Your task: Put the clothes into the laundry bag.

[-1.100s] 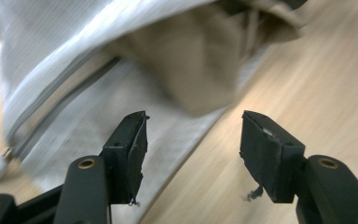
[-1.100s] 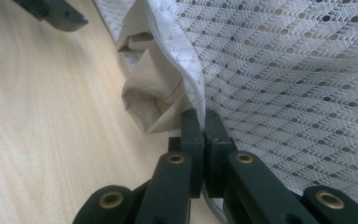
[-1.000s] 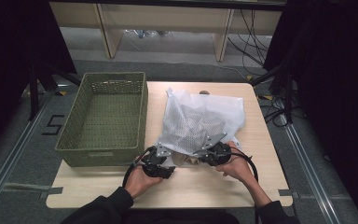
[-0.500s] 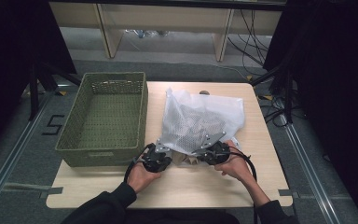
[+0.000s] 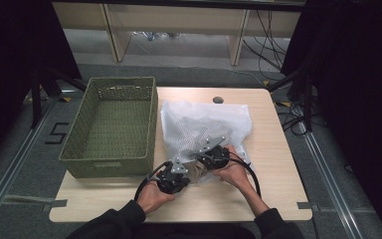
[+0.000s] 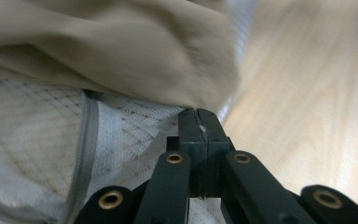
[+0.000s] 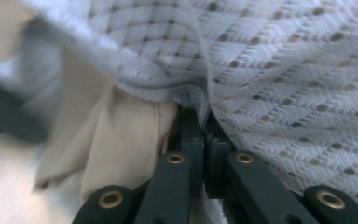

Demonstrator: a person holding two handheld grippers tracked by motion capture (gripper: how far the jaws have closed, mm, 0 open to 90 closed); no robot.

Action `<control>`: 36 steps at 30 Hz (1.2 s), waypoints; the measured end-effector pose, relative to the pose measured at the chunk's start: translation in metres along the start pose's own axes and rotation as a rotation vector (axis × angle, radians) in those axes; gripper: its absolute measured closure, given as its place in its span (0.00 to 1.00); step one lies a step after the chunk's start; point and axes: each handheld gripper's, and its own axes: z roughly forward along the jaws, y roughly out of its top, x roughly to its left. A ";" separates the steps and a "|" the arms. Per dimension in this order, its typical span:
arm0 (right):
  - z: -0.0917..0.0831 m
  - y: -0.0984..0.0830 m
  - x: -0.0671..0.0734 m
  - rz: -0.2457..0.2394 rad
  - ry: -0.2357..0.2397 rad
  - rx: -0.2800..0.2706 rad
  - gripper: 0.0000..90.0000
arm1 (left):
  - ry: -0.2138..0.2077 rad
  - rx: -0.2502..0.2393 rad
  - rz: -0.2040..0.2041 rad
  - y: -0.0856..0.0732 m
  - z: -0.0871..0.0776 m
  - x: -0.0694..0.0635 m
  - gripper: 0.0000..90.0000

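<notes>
A white mesh laundry bag point(image 5: 206, 124) lies in the middle of the table with a beige garment point(image 5: 196, 170) showing at its near opening. My left gripper point(image 5: 183, 169) is at the bag's near left corner. In the left gripper view its jaws point(image 6: 198, 117) are shut, pinching a thin edge of the mesh bag point(image 6: 32, 140) beside the grey zipper, under the beige garment point(image 6: 121, 46). My right gripper point(image 5: 208, 155) is shut on the upper edge of the opening. Its tips point(image 7: 196, 122) are buried in the mesh bag point(image 7: 298, 74), with the beige garment point(image 7: 121, 140) to their left.
A green wicker basket point(image 5: 82, 162) stands empty on the table's left side, touching the bag's left edge. Bare wood point(image 5: 278, 159) lies right of the bag and along the near edge. Cables trail from both grippers. Shelving and wires stand beyond the table.
The right gripper has shifted slightly left with the bag's edge, closer to the left gripper. The left gripper has barely moved. Both stay shut.
</notes>
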 end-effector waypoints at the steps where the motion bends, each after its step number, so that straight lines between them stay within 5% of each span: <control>1: 0.003 0.002 -0.001 0.011 -0.010 -0.008 1.00 | -0.003 0.002 0.015 -0.001 -0.001 0.001 1.00; 11: 0.028 0.019 -0.014 0.065 -0.052 -0.038 1.00 | -0.051 0.007 0.036 -0.011 -0.010 -0.004 1.00; 20: 0.047 0.040 -0.035 0.112 -0.103 -0.003 1.00 | -0.089 0.041 0.072 -0.015 -0.015 -0.006 1.00; 22: 0.048 0.043 -0.038 0.089 -0.103 0.009 1.00 | -0.096 0.043 0.076 -0.015 -0.015 -0.006 1.00; 23: 0.047 0.044 -0.039 0.049 -0.113 0.017 1.00 | -0.088 0.055 0.097 -0.014 -0.017 -0.005 1.00; 32: 0.015 0.026 -0.033 0.030 -0.088 0.018 1.00 | -0.086 0.069 0.087 -0.016 -0.020 0.002 1.00; 35: 0.000 0.017 -0.035 -0.029 -0.076 0.013 1.00 | -0.073 0.073 0.076 -0.018 -0.023 0.005 1.00; 36: -0.005 0.013 -0.032 -0.006 -0.069 0.020 1.00 | -0.068 0.069 0.078 -0.018 -0.023 0.007 1.00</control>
